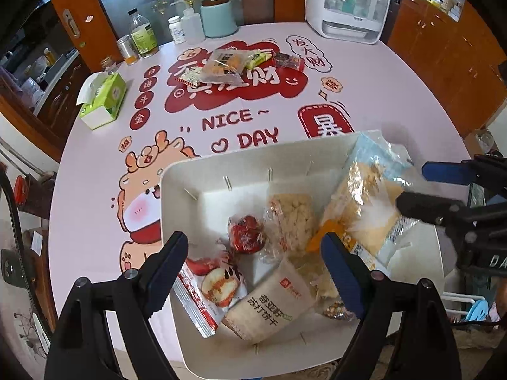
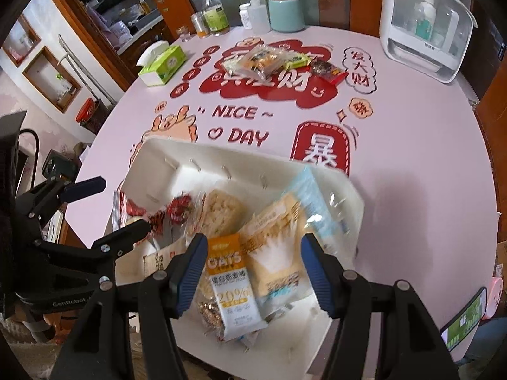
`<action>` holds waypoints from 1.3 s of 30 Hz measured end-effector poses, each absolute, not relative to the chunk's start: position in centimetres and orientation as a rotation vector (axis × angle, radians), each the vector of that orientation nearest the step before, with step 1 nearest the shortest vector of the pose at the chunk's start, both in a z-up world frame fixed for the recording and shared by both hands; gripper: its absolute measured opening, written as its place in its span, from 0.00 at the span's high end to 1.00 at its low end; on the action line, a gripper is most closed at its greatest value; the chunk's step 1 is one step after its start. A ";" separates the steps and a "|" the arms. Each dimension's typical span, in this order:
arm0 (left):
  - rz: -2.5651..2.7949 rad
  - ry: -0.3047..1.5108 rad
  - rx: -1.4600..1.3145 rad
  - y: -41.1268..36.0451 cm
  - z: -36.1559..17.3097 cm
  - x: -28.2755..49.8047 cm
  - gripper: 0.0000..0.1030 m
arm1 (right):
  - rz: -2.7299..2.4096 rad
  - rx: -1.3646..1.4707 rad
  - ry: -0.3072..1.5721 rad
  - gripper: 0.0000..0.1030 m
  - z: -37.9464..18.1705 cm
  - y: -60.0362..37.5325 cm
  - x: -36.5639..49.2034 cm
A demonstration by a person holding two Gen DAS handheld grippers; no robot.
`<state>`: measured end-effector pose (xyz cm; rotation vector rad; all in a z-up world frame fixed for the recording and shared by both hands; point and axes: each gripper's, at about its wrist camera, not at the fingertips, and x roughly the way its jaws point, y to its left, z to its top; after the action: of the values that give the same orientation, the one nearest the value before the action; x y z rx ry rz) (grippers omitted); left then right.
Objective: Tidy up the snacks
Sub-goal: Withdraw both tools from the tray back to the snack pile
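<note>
Most snacks are already sitting in the white bin (image 1: 177,190); four packets (image 1: 221,65) are waiting mid-table, well apart. Left gripper (image 1: 253,272) and right gripper (image 2: 250,272) are hovering open, holding nothing.

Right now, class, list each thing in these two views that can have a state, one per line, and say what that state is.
Left tongs: open, empty, above the bin.
Right tongs: open, empty, above the bin.
White bin: uncovered, partly filled with snacks.
Oats bar: sealed, lying in the bin.
Snack pile: loose on the table, outside the bin.
Tissue box: open, a tissue sticking out.
Teal canister: lid on.
</note>
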<state>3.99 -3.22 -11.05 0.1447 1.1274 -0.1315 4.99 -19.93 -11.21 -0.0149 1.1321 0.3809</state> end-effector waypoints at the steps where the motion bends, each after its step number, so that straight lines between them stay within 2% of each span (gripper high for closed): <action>1: -0.119 1.125 0.142 -3.2 -10.8 4.3 0.17 | 0.384 -0.013 1.124 0.40 -10.9 -20.2 5.3; 8: -0.061 1.083 0.154 -2.4 -7.4 7.6 0.17 | 0.393 -0.039 1.043 0.40 -7.4 -22.4 8.8; 15: 0.008 0.979 0.220 -2.4 -1.4 13.1 0.17 | 0.372 -0.116 0.923 0.40 -2.2 -24.6 14.4; 20: 0.024 0.906 0.290 -3.2 2.5 17.1 0.11 | 0.346 -0.153 0.841 0.40 1.9 -25.8 18.8; 26: 0.039 0.885 0.340 -3.9 5.0 23.1 0.11 | 0.340 -0.205 0.790 0.40 4.7 -26.0 25.1; 32: 0.028 0.971 0.253 -2.7 3.7 30.6 0.11 | 0.364 -0.267 0.757 0.40 3.7 -25.1 30.7; 39: 0.031 1.105 0.169 -1.8 -2.5 37.4 0.11 | 0.405 -0.305 0.875 0.40 -3.2 -23.8 37.6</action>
<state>37.39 -1.76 -2.49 0.1687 1.1047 0.0312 37.61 -23.85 -3.25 -0.3054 0.8750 0.4055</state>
